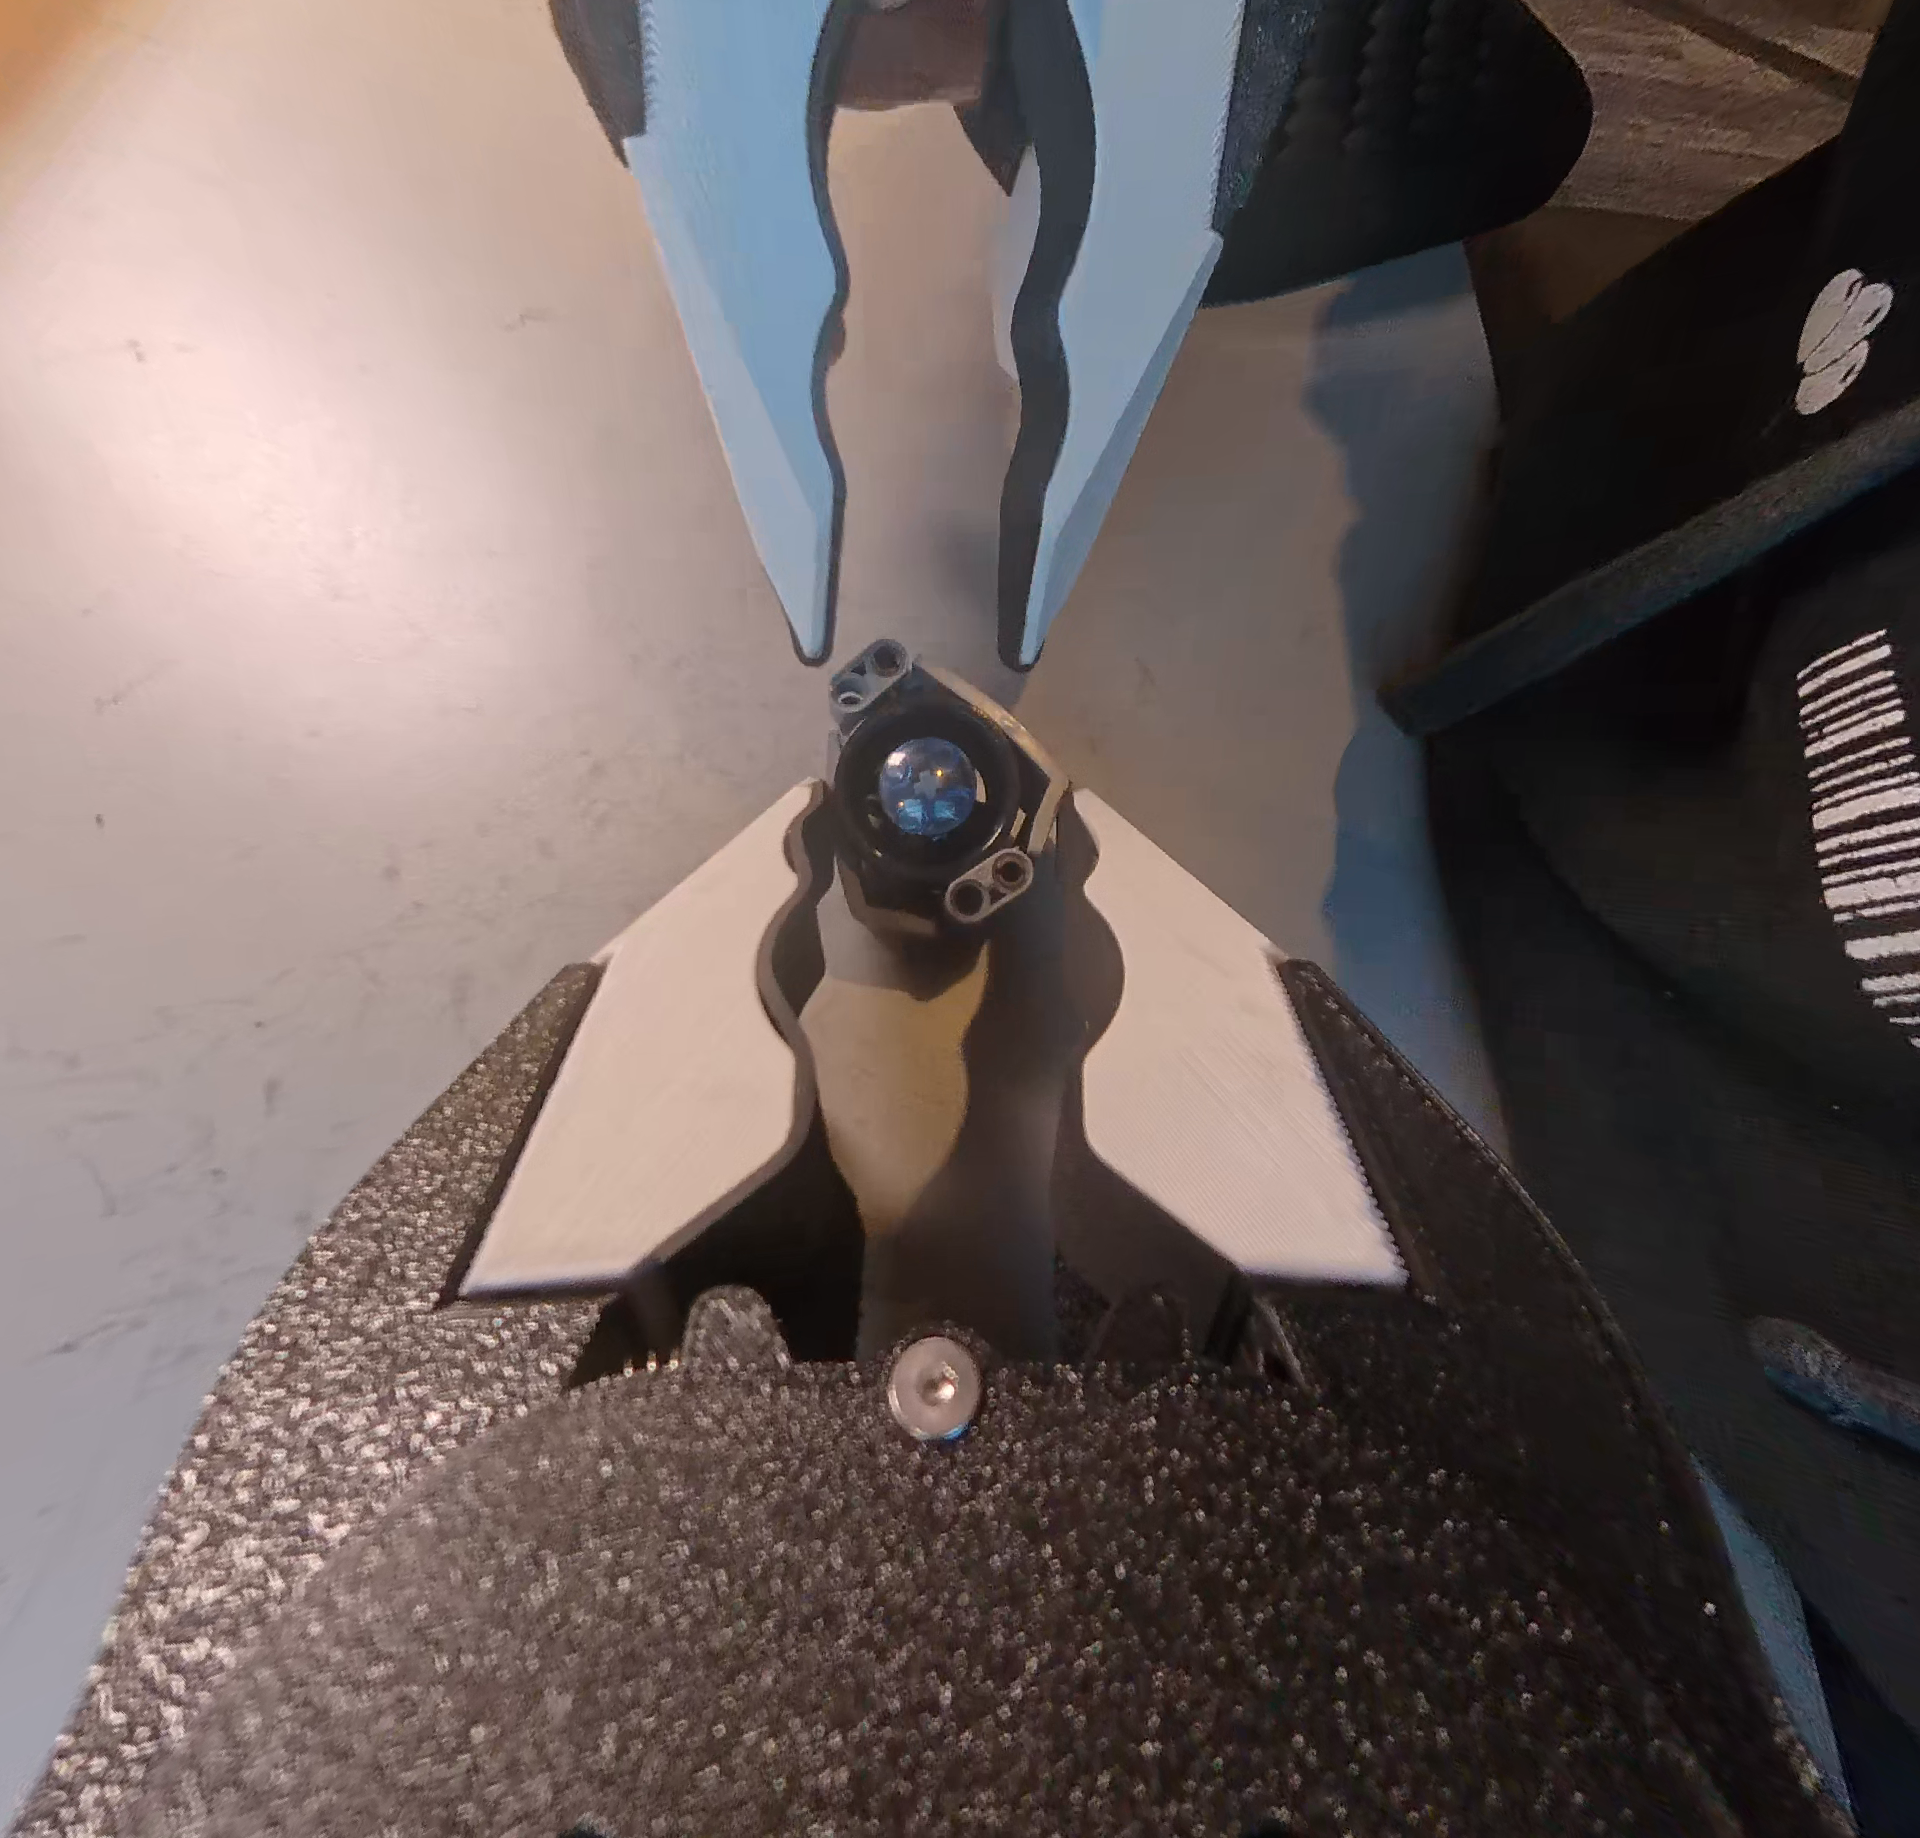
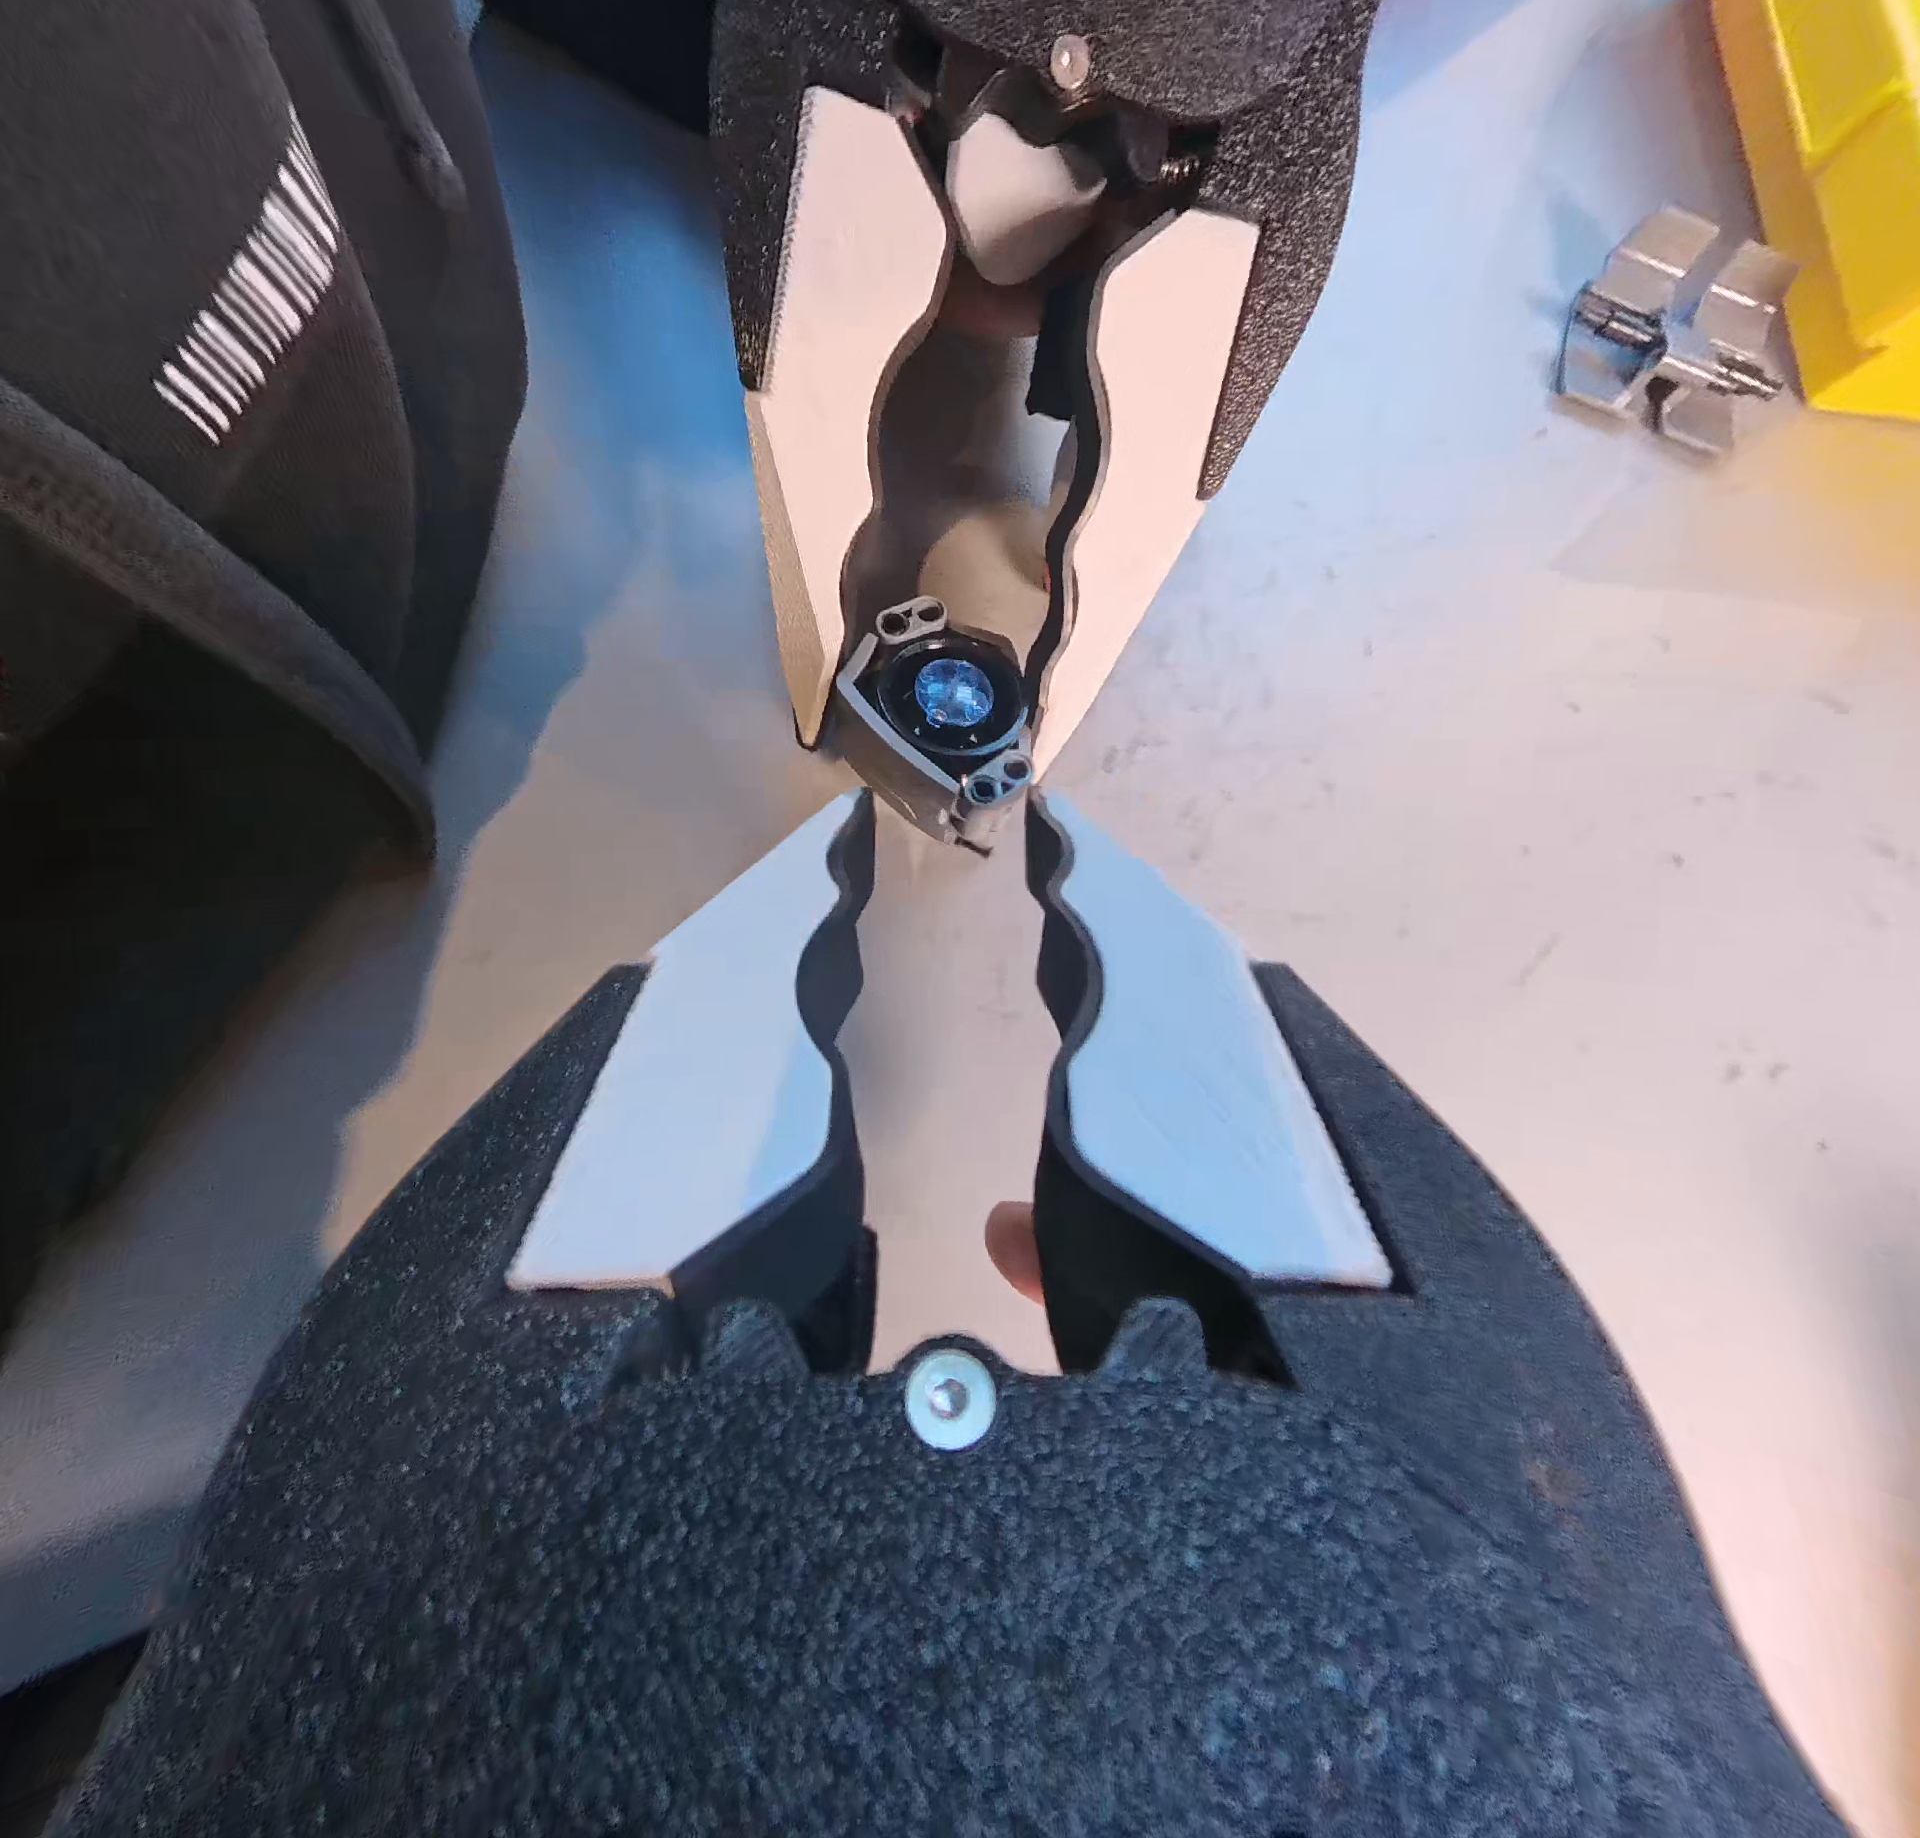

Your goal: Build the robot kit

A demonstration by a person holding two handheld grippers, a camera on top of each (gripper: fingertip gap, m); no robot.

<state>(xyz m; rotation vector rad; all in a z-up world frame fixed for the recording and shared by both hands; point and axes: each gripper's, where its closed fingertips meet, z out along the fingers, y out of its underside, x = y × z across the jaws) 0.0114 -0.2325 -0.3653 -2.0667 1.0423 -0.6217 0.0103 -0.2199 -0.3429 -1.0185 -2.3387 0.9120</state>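
Left to right: your left gripper (image 1: 940,812) is clenched on a small black-and-grey camera module (image 1: 928,820) with a blue lens, held above the pale tabletop (image 1: 312,541). Your right gripper (image 2: 951,801) faces it tip to tip, jaws parted, fingertips (image 2: 854,814) just beside the module's grey bracket and gripping nothing. The module stays with the left side alone. Farther right: a chrome clamp (image 2: 1673,334) against a yellow bin (image 2: 1829,126), untouched.
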